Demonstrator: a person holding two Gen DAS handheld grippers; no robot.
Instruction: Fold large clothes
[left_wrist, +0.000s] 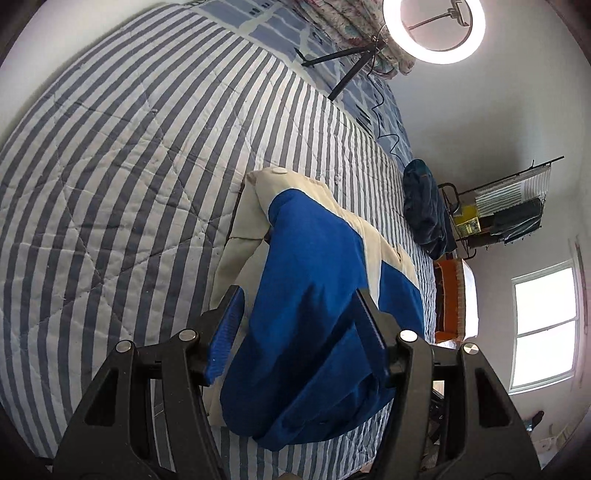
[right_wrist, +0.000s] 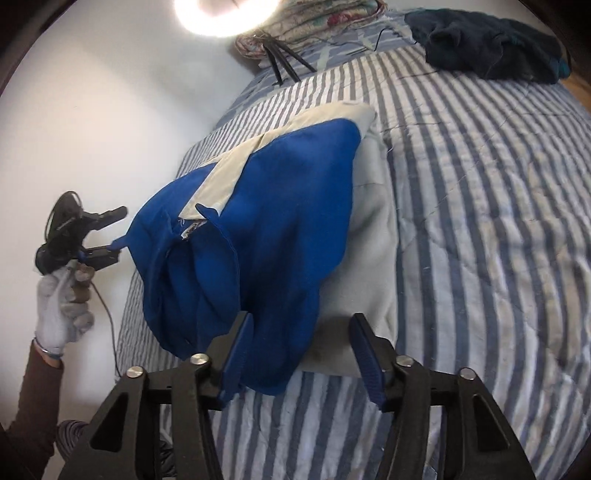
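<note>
The left gripper (left_wrist: 297, 328) stands with its jaws apart around blue cloth, though the right wrist view shows one finger (right_wrist: 107, 254) catching a corner; whether it truly grips cannot be told. The right gripper (right_wrist: 301, 354) stands apart too, its pads clear of the fabric. Between them, the blue and cream garment (right_wrist: 280, 206) lies folded on the striped quilt (right_wrist: 480, 221). A gloved hand (right_wrist: 62, 317) holds the left tool. A dark garment (right_wrist: 487, 48) lies further up the bed

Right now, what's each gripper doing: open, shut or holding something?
Left gripper: open, blue garment between the fingers, not clamped.
Right gripper: open, blue garment touching one finger only.
</note>
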